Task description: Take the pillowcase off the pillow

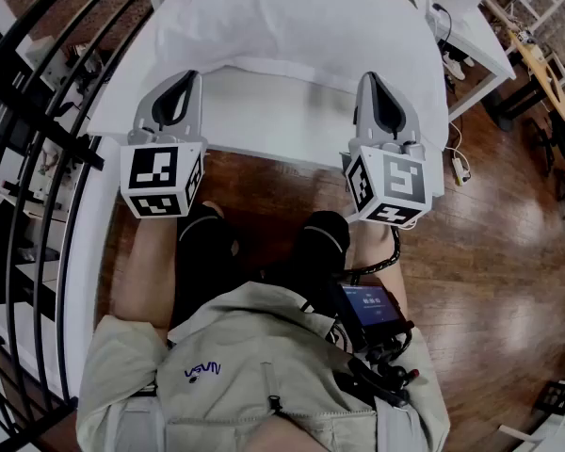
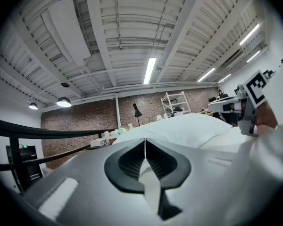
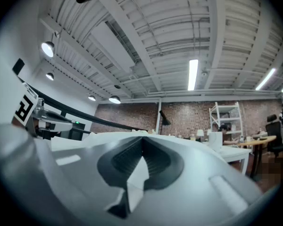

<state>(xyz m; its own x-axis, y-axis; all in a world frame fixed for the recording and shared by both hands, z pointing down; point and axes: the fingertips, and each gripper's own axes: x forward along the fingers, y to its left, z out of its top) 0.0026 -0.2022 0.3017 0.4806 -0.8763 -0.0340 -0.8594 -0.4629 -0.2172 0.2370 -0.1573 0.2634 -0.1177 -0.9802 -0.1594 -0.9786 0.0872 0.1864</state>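
A white pillow in its white pillowcase (image 1: 292, 17) lies on the white bed (image 1: 264, 116) ahead of me. My left gripper (image 1: 181, 75) hovers over the bed's near edge at the left. Its jaws are shut with nothing between them. My right gripper (image 1: 369, 78) is level with it on the right, also shut and empty. Both tips stop just short of the pillow's near side and touch nothing. In the left gripper view the shut jaws (image 2: 145, 141) point level at the pillow (image 2: 193, 126), with the right gripper (image 2: 254, 95) beside it. The right gripper view shows its own jaws (image 3: 141, 140) closed.
A black metal railing (image 1: 38, 111) curves along the left side of the bed. A white desk (image 1: 471, 36) stands at the back right on the wooden floor (image 1: 490, 252). A small screen device (image 1: 369, 311) hangs at the person's waist.
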